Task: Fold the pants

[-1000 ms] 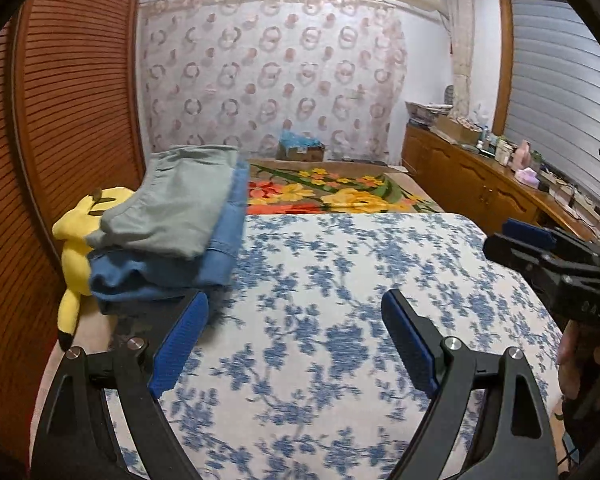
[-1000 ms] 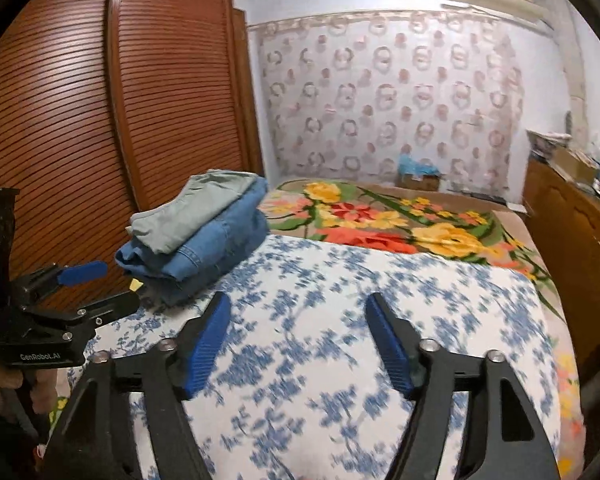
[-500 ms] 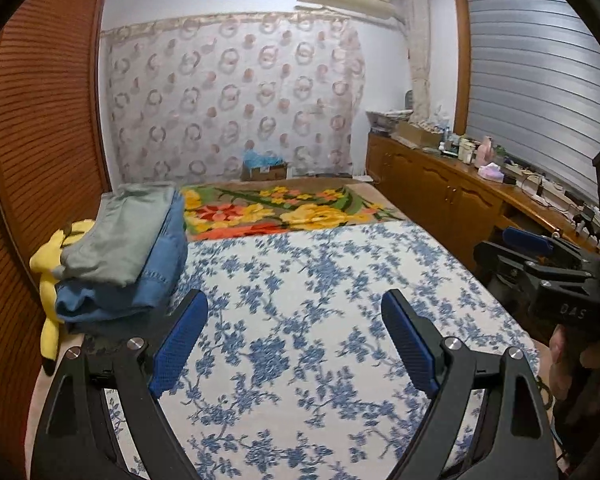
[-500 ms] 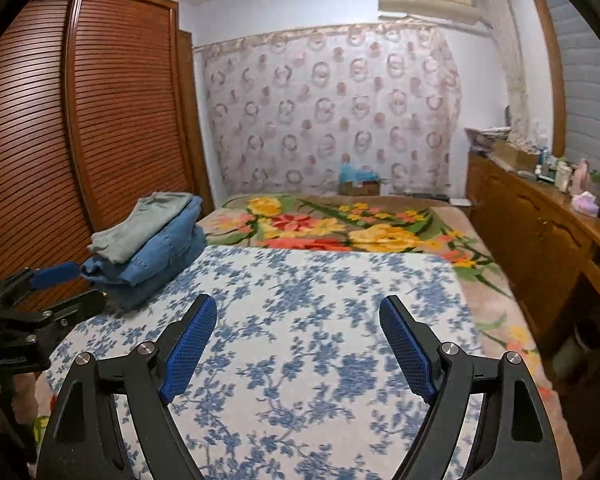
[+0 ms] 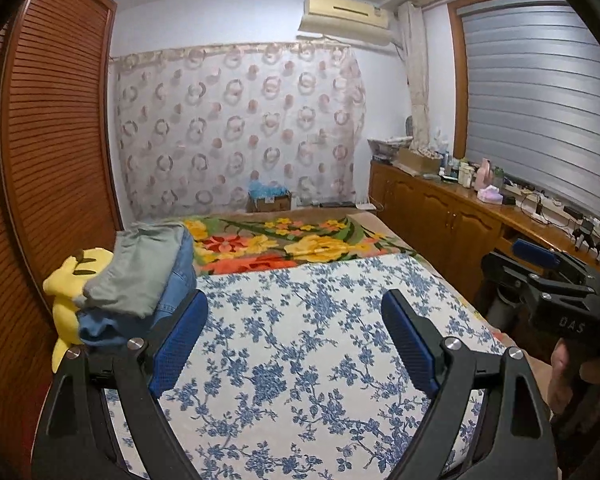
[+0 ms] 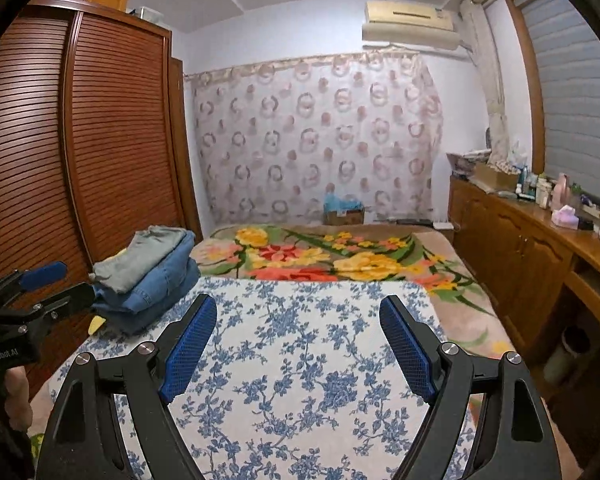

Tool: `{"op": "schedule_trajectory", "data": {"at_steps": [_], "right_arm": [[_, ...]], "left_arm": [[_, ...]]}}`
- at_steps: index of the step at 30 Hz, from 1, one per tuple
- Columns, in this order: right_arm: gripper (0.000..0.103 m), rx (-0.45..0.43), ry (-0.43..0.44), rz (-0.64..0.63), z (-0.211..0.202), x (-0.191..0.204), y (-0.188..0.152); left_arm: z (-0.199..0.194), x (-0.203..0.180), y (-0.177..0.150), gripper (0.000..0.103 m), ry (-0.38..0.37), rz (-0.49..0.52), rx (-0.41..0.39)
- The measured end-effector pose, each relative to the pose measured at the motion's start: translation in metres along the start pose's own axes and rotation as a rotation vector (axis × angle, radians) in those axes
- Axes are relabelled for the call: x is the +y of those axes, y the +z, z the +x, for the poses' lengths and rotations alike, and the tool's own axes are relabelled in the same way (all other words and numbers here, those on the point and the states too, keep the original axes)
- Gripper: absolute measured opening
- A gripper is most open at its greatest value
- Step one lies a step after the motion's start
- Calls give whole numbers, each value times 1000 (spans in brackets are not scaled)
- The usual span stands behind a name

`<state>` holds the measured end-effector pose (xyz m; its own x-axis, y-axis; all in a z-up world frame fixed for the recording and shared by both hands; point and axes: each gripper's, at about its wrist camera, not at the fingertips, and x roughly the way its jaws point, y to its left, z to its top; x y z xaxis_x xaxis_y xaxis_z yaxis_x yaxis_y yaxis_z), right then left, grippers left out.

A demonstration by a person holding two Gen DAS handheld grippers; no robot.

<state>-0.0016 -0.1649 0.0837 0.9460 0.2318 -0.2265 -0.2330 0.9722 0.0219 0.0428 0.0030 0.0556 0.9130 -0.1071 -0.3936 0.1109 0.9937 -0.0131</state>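
Note:
A stack of folded pants lies at the left side of the bed: grey-green pants (image 5: 140,268) (image 6: 148,260) on top of folded blue jeans (image 5: 176,284) (image 6: 160,292). My left gripper (image 5: 294,300) is open above the blue-flowered sheet (image 5: 300,344), to the right of the stack, with nothing between its blue pads (image 5: 176,344). My right gripper (image 6: 298,304) is open over the sheet (image 6: 300,360) and holds nothing. Each gripper also shows in the other's view, held by a hand: the right gripper (image 5: 516,260) at the right edge, the left gripper (image 6: 60,284) at the left edge.
A yellow plush toy (image 5: 70,280) lies behind the stack against the slatted wooden wardrobe (image 5: 40,180). A bright flowered blanket (image 5: 280,244) covers the far end of the bed. A wooden cabinet (image 5: 440,224) with bottles runs along the right. A cardboard box (image 5: 268,200) stands by the curtain.
Both grippers have risen and drawn back from the stack, and they now point less steeply down, so more wall and ceiling shows. The right jaws have widened a little.

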Motion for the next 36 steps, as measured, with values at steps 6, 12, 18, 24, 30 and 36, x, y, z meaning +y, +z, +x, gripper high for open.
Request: {"op": "schedule_trajectory", "data": {"at_steps": [6,12,18,24,30,36], "right_arm": [[85,-31,-6,-2,-7,4,-11],[85,-45,-9,-11,-9,3,-19],[85,-45,-9,-13,-4,-4,-19],[85,-44,-9,-16,-5,-8,-19],[85,-39,-7,-16,-4,-10,-19],[85,-39,-5,-16,-5,-10,-19]], "left_arm": [[-11,7,1,89,19,-7,-17],[-12,12,-1,89,27,-21,-18],[-12,13,-1,89,25,-20,-18],[-12,13,0,89,25,-20,-17],[-12,15,-2,89,25,-20,-16],[-12,14,-1,89,25,-20,-17]]}}
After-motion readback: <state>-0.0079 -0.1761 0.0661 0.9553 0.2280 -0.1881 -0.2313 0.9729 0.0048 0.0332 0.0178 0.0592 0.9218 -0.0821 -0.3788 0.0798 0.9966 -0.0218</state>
